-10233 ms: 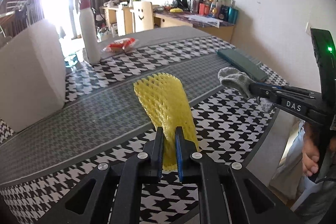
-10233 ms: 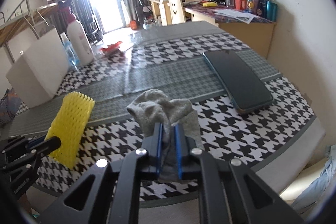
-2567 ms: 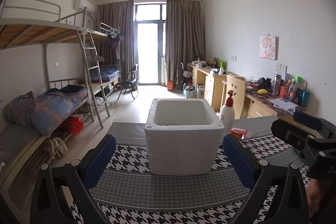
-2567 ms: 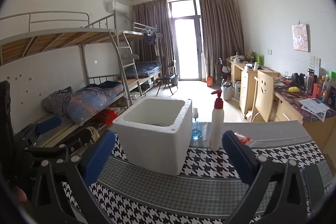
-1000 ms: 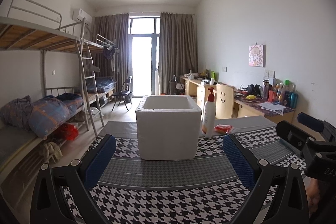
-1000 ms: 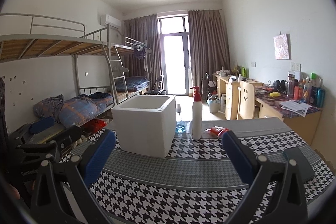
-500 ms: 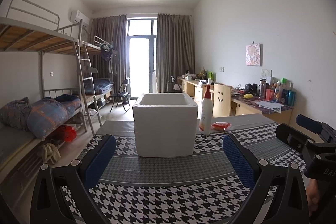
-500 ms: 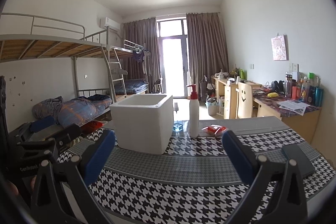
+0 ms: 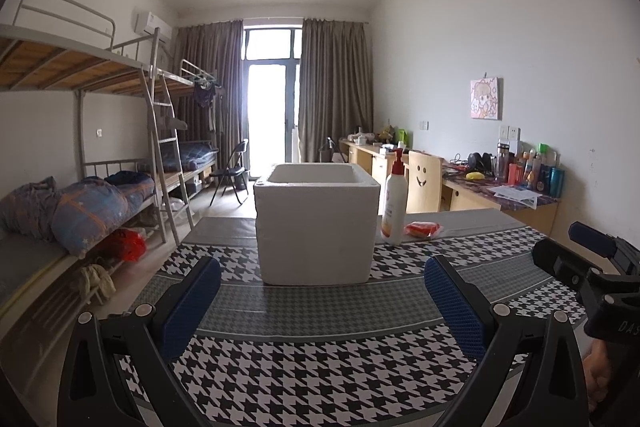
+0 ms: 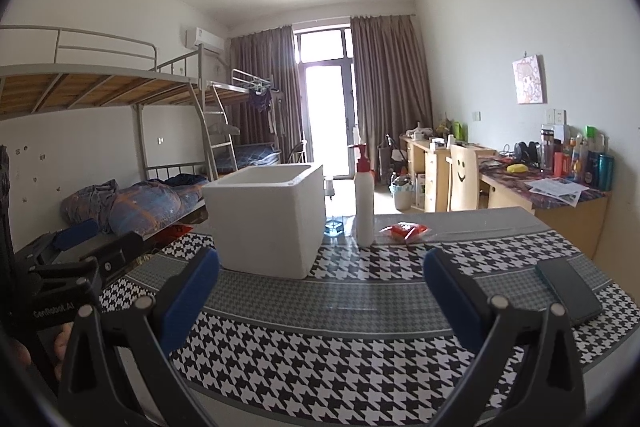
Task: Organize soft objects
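A white foam box [image 9: 316, 227] [image 10: 266, 219] stands upright on the houndstooth table [image 9: 320, 367] [image 10: 340, 347], its open top facing up. Its inside is hidden from both views. My left gripper [image 9: 322, 281] is open and empty, held back over the near part of the table, facing the box. My right gripper [image 10: 322, 275] is also open and empty, to the right of the left one. The yellow foam net and grey sock are not in view.
A white pump bottle with a red top [image 9: 394, 199] [image 10: 365, 203] stands right of the box, with a red packet [image 9: 422, 229] [image 10: 404, 230] beside it. A dark flat case [image 10: 568, 289] lies at the table's right. Bunk beds [image 9: 80, 147] line the left wall, desks [image 9: 500, 195] the right.
Both grippers have drawn back and lowered slightly, so the box looks smaller and farther. Ten seconds ago the left held the yellow net and the right the grey sock; both are now empty.
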The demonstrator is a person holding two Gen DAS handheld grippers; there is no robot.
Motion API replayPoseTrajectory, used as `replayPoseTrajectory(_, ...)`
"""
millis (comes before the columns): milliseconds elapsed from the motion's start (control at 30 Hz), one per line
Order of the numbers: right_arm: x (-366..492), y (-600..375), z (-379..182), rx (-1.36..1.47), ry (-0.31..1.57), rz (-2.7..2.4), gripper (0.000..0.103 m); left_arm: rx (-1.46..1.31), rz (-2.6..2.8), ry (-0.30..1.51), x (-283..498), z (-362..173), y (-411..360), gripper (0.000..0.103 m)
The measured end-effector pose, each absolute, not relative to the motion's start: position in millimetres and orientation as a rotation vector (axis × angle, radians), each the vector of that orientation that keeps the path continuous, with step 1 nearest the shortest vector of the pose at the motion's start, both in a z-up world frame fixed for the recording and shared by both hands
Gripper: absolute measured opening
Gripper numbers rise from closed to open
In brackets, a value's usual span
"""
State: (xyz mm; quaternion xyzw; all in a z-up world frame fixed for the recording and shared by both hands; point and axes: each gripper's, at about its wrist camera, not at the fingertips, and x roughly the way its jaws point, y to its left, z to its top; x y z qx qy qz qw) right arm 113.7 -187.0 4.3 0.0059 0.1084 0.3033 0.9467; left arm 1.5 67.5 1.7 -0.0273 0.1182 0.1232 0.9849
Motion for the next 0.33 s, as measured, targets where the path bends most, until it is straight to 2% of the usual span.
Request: replayPoseTrajectory(333,114.5,-187.7,5.4,0.008,0.229,0.612,0.103,-0.059,0.253,0.247,3.6,1.4,68.8,0.102)
